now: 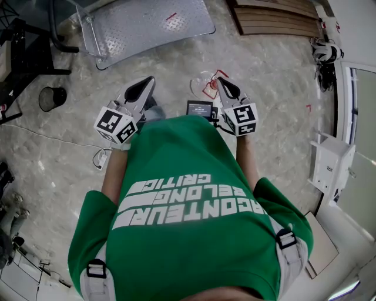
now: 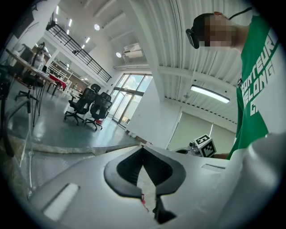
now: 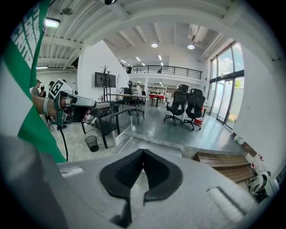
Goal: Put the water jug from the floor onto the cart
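No water jug shows in any view. A diamond-plate metal platform [image 1: 147, 23] with a rail at its left end lies on the floor ahead; it may be the cart. I hold both grippers out in front of my green shirt. My left gripper [image 1: 145, 82] points level, its jaws [image 2: 143, 150] closed tip to tip on nothing. My right gripper [image 1: 222, 82] tilts down toward the floor, jaws [image 3: 143, 152] also closed and empty. Each gripper view catches the other gripper's marker cube [image 2: 204, 145] [image 3: 60, 89].
A black wastebasket [image 1: 52, 97] stands at the left next to a black table frame [image 1: 23, 53]. A wooden pallet [image 1: 276, 17] lies at the top right. A white box [image 1: 332, 164] sits by the right wall. Red tape marks [image 1: 211, 88] and a cable [image 1: 53, 138] are on the floor.
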The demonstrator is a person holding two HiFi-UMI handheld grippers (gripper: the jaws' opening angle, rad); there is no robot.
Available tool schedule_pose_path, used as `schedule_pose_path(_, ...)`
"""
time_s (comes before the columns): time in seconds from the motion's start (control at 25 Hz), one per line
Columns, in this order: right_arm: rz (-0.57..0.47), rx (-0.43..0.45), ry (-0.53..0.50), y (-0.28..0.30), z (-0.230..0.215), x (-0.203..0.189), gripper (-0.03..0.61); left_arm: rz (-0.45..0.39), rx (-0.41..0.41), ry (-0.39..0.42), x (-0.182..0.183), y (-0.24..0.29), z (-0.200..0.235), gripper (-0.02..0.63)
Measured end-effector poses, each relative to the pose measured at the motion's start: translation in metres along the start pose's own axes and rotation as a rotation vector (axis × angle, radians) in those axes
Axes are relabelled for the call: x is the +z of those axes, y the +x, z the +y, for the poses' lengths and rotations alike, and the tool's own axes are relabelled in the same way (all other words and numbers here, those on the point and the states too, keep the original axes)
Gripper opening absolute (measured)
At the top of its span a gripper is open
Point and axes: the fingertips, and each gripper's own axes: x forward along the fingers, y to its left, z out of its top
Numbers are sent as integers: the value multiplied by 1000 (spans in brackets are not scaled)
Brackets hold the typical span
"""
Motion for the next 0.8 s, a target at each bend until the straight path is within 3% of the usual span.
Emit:
schedule_pose_path(0.36, 31, -133, -15, -11, -2, 11, -6, 0, -85, -7, 10, -10, 32, 14)
schedule_pose_path(0.44, 17, -162, 38, -21, -7, 10, -6, -11, -96, -14, 11, -9, 34, 14)
schedule_pose_path(0.6, -113, -172, 277, -37, -22, 24, -6, -25, -122, -23, 17, -5, 31, 14)
schedule_pose_path(0.8, -121, -204, 299, -39, -32, 18, -6, -22, -152, 1, 20, 2, 23, 14)
